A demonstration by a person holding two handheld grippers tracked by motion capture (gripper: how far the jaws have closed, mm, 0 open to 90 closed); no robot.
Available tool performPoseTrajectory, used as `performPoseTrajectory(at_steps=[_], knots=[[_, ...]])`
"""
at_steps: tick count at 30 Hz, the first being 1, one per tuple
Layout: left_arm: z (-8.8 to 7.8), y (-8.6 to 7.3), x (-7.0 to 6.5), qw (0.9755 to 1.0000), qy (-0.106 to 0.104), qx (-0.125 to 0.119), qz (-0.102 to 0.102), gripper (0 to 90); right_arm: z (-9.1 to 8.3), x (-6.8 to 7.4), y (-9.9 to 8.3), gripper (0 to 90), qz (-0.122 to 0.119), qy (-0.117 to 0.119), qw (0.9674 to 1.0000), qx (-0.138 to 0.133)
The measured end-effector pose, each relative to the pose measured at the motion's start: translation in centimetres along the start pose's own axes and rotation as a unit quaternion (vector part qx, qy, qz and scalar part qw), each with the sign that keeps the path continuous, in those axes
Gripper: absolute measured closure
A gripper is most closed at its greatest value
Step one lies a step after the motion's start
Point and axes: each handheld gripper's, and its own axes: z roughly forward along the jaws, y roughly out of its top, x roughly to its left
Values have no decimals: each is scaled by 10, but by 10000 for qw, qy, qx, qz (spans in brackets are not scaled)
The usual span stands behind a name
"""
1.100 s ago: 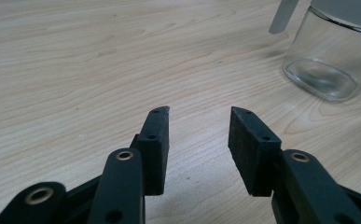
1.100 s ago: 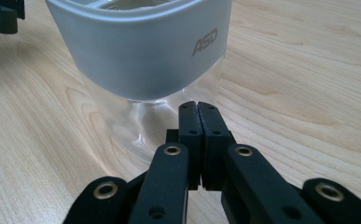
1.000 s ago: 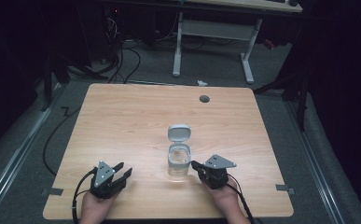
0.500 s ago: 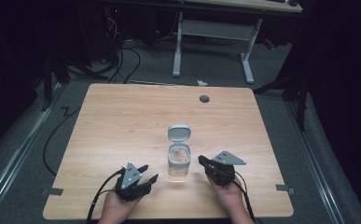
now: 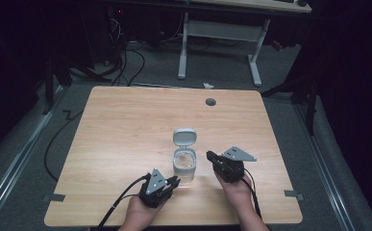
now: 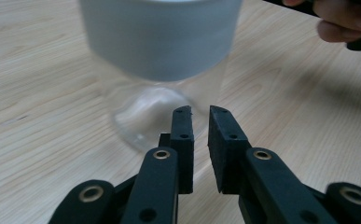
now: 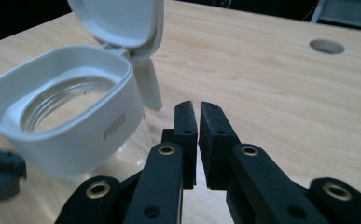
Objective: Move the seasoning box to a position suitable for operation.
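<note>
A clear jar (image 5: 185, 162) with a grey-white collar stands near the table's front middle, its flip lid (image 5: 185, 136) standing open at the far side. In the high view my left gripper (image 5: 174, 182) sits at the jar's near left, tips almost at its base. In the left gripper view its jaws (image 6: 200, 112) are nearly together with nothing between them, and the jar's glass base (image 6: 150, 109) is just beyond. My right gripper (image 5: 209, 157) lies close to the jar's right side, its jaws (image 7: 199, 106) shut and empty beside the collar (image 7: 71, 116) and lid (image 7: 117, 18).
The wooden table (image 5: 126, 125) has a round cable hole (image 5: 210, 102) at its back. Behind it stand a white desk frame (image 5: 217, 33) and cables on the floor. The right hand (image 6: 346, 28) is seen past the jar.
My left gripper has moved right along the front edge, up to the jar's base. The right gripper has shifted slightly. The jar has not moved.
</note>
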Motion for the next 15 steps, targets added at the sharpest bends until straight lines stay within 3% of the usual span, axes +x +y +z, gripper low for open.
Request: performPoseTrajectory(at_steps=[4, 8, 15], knots=[[5, -6, -4, 9999, -17, 2, 104, 844, 7, 0, 8, 865, -23, 36, 10000, -14], [4, -4, -1, 9999, 0, -120, 15, 890, 15, 0, 17, 865, -103, 86, 9999, -48], [4, -2, 2, 9996, 163, -213, -73, 898, 28, -1, 33, 867, -146, 38, 9999, -82]])
